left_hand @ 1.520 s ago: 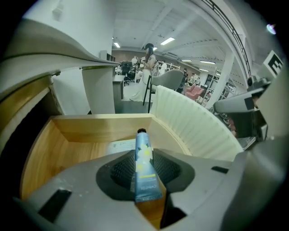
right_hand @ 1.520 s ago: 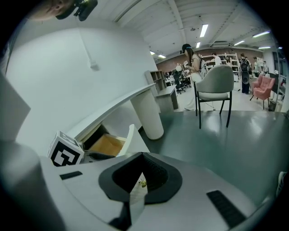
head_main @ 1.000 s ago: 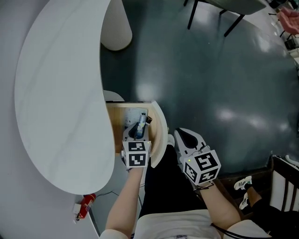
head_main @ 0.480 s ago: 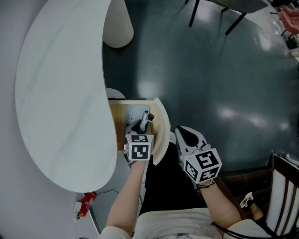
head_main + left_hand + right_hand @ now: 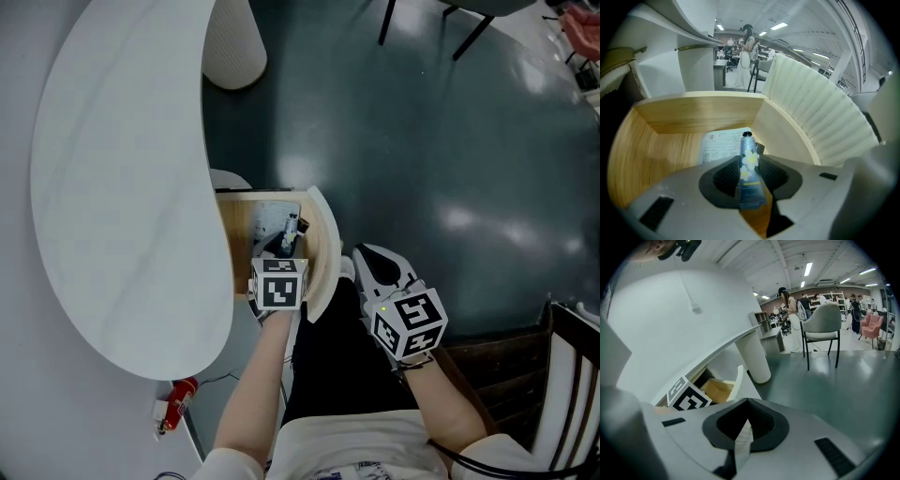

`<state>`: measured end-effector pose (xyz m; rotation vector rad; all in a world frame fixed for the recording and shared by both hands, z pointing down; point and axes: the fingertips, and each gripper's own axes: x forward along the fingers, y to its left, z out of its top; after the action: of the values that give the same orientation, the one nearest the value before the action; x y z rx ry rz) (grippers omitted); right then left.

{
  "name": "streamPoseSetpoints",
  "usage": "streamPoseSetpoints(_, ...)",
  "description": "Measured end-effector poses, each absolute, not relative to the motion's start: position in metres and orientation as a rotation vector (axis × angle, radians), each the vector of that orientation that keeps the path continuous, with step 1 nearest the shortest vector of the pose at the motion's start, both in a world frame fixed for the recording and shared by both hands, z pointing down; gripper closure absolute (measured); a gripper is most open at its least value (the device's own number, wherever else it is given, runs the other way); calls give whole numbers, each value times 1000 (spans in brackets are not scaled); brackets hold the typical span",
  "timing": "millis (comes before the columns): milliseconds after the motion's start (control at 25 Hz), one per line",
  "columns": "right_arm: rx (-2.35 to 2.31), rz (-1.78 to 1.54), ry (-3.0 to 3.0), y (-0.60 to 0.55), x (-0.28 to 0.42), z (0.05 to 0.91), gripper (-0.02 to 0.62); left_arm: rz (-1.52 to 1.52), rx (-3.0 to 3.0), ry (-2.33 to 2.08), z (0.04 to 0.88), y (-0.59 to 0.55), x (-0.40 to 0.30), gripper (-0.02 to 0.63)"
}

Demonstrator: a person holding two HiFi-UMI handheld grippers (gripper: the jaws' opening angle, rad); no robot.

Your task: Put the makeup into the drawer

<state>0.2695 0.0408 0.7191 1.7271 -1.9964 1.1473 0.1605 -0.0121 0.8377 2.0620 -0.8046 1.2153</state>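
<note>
Over the open drawer [image 5: 693,115] my left claw [image 5: 751,177] was clamped on the tube [image 5: 749,161]. It was a small blue one with white flowers, and both pads pressed on its lower half. Its black cap pointed away from me and down, so I judged it could be laid flat rather than dropped. The tube hung inside the drawer, above a printed paper [image 5: 719,145] on the wooden bottom. Whether the cap touched that paper I could not tell. I had not let go, so the task was close to done but not finished.

My right claw [image 5: 743,427] was closed with nothing in it. It waited just right of the drawer's fluted front (out of the way, and handy for pushing the drawer shut, I supposed). One claw was enough for so light a thing.

The drawer stuck out from under a white, curved desk [image 5: 122,187], which was bare on top and stood on a pale round leg [image 5: 234,47] at the far end. Beyond lay a dark, glossy floor [image 5: 450,141] that threw back the ceiling lights. Far off, the room was a wide workshop with a grey chair [image 5: 820,324], some shelving and a few people [image 5: 787,301] standing.
</note>
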Motion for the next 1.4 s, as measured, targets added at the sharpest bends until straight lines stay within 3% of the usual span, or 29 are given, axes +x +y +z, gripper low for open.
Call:
streamPoseSetpoints(800,1721,1148,-2025,47,288,709,575,1238,2055,-844,835,-7,159,426)
streamPoseSetpoints(1400,1724,1075,-2086,52,295,635,575,1137,2115,-922,737,8,167,426)
